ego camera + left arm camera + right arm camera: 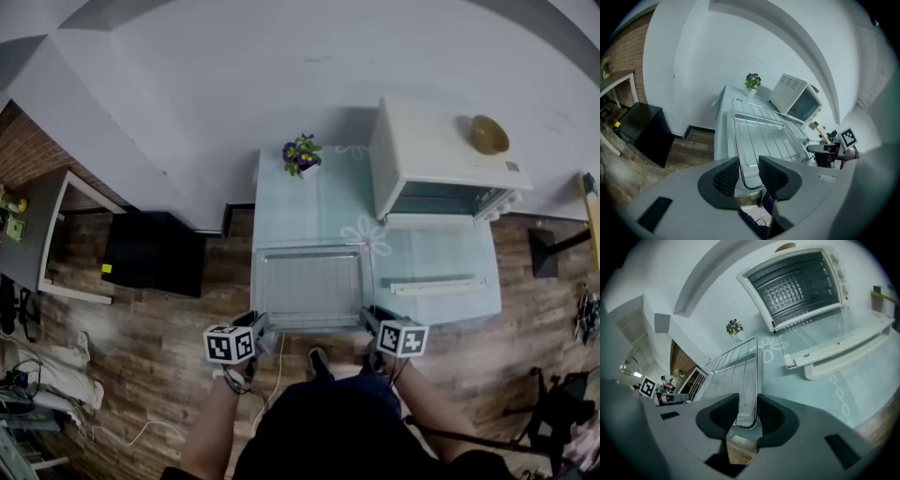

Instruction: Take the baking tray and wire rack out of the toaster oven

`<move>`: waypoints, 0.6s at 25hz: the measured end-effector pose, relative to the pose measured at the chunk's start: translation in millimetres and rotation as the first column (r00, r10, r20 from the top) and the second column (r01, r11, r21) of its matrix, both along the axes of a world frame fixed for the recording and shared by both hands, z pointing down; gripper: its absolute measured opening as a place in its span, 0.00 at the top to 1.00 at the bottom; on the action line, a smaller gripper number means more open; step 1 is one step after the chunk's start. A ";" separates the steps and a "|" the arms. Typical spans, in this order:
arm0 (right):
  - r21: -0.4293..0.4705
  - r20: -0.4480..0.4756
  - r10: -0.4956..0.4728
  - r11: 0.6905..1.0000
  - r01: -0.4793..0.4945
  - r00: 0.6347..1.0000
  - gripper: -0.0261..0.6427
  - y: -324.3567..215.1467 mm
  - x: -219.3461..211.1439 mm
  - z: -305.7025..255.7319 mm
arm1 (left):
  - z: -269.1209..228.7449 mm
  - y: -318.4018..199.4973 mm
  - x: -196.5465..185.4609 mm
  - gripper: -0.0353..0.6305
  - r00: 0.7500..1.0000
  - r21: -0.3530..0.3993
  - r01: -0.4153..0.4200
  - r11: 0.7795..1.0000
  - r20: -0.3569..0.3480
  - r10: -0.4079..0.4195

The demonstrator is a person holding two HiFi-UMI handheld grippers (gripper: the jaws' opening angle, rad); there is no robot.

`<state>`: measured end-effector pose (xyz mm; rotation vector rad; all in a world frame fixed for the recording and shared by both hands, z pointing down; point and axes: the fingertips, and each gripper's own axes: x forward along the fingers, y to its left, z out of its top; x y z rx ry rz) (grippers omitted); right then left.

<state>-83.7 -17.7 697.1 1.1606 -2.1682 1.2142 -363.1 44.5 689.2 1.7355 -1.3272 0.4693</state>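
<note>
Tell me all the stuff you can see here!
table: one, pale blue-green, in the middle
toaster oven: one, white, table's back right, door open
bowl: one, tan, on top of the oven
flowers: one pot, purple, table's back edge
baking tray: one, silver, table's near edge
wire rack: one, silver, lying on the tray
cabinet: one, black, left of the table
left hand-held gripper: one, grey, jaws apart around the rack's near left corner
right hand-held gripper: one, grey, jaws apart around its near right corner
</note>
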 end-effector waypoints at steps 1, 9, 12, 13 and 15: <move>0.017 -0.035 -0.005 1.000 0.006 0.999 0.76 -2.2 0.5 0.8 | 1.2 -1.3 0.0 0.75 1.000 -0.002 0.000 1.000 0.014 0.000; 0.073 -0.186 -0.029 0.996 0.044 0.982 0.75 -7.6 -3.6 8.5 | 15.4 -0.2 -3.5 0.73 0.985 -0.033 -0.020 0.999 0.172 0.025; 0.068 -0.233 -0.048 0.996 0.065 0.971 0.74 -4.9 -2.9 14.7 | 21.5 1.1 -2.5 0.72 0.981 -0.047 -0.025 0.999 0.189 0.034; 0.070 -0.250 -0.056 0.995 0.075 0.967 0.73 -4.4 -2.8 16.2 | 23.3 1.2 -2.4 0.72 0.980 -0.050 -0.027 0.998 0.197 0.037; 0.079 -0.278 -0.069 0.992 0.095 0.958 0.73 -4.7 -3.2 18.0 | 25.3 0.8 -2.8 0.72 0.977 -0.051 -0.030 0.998 0.211 0.040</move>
